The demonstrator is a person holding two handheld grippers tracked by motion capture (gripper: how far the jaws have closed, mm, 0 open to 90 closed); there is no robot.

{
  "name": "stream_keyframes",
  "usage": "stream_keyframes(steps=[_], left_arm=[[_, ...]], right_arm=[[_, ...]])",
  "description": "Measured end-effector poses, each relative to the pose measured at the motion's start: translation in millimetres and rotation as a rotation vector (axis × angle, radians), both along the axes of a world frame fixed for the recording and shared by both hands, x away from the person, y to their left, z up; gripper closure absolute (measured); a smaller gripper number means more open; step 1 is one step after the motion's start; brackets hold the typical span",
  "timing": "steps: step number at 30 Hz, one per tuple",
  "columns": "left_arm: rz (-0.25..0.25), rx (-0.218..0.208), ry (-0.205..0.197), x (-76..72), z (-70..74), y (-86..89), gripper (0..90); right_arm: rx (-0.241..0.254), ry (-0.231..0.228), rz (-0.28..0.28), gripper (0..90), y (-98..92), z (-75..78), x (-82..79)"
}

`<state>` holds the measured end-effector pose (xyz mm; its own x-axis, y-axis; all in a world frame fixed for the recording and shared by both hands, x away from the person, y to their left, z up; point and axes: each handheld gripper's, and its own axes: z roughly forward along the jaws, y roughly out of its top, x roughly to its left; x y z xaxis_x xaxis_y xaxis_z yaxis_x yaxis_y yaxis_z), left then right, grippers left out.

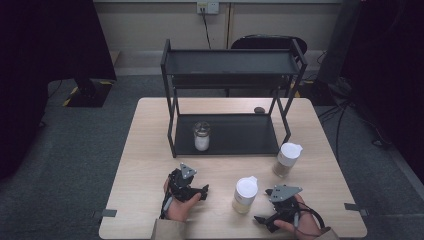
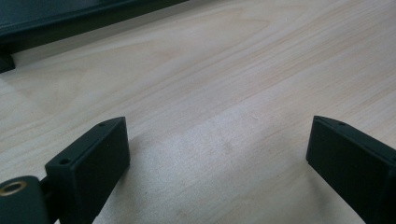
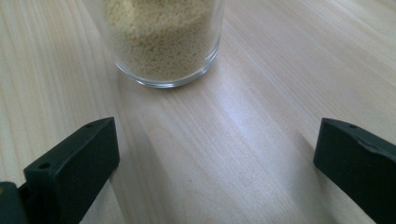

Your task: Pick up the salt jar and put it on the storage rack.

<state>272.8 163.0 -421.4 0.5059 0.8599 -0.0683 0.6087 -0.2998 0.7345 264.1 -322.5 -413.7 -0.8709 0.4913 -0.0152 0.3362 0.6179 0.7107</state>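
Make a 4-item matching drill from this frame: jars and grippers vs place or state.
Things:
1. jar of yellow grains
2. jar of white powder
3. jar of brown contents
4. left gripper

Places or states:
A. on the rack's bottom shelf
B. jaws wide apart over bare wood, nothing between them
C. on the table right of the rack, white lid
D. just ahead of the right gripper, between the two hands

Pairs: 1-D, 2-A, 3-C, 4-B
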Motion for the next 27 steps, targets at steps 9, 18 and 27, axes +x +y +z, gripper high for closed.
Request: stream_keyframes(steps=[9,18,27], left_arm=[[-0.013,0.021,-0.003,-0.7,0.4,-2.1,4.4],[-0.038,0.043,-0.008,0.0,-0.1,-3.4,1.2],[-0.05,0.055,-0.013,-0.2,-0.5,-4.2,0.3]], right_arm=[[0.0,0.0,0.0,0.0,0.0,0.0,0.0],[0.0,0.0,0.0,0.0,0.0,0.0,0.0],[0.0,0.0,0.0,0.0,0.0,0.0,0.0]])
